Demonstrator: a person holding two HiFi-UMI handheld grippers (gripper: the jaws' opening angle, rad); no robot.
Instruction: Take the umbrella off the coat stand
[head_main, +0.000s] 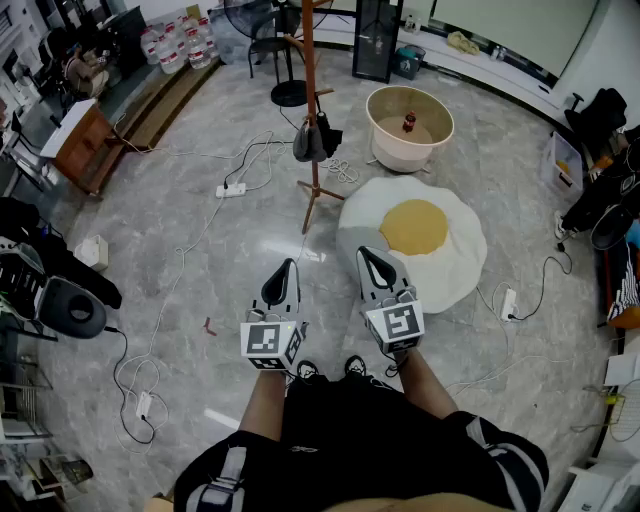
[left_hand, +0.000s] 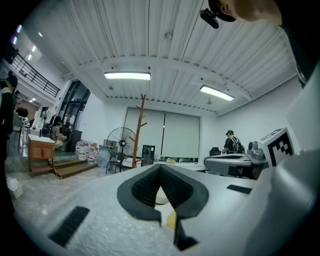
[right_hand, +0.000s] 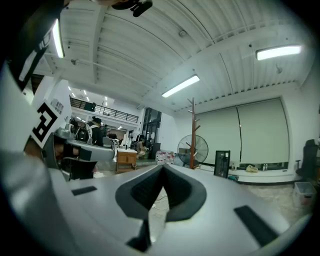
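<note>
Across the floor (head_main: 200, 270), the umbrella (head_main: 312, 140) is hanging folded on the stand (head_main: 309, 60), likely light and floppy, so I'm eyeing its stiffer top while my left hand-held gripper (head_main: 288, 268) and right hand-held gripper (head_main: 365, 255) are sitting shut, empty.

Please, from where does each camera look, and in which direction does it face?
Head view: on the person's head, facing steeply down; shows forearms, torso, left gripper, right gripper; coat stand with umbrella ahead.
Left gripper view: on the left gripper, facing level across the room; its shut jaws fill the foreground, right gripper at the right edge.
Right gripper view: on the right gripper, facing level; shut jaws in front, left gripper at left.
Shared: both gripper views show the coat stand and the fan.
</note>
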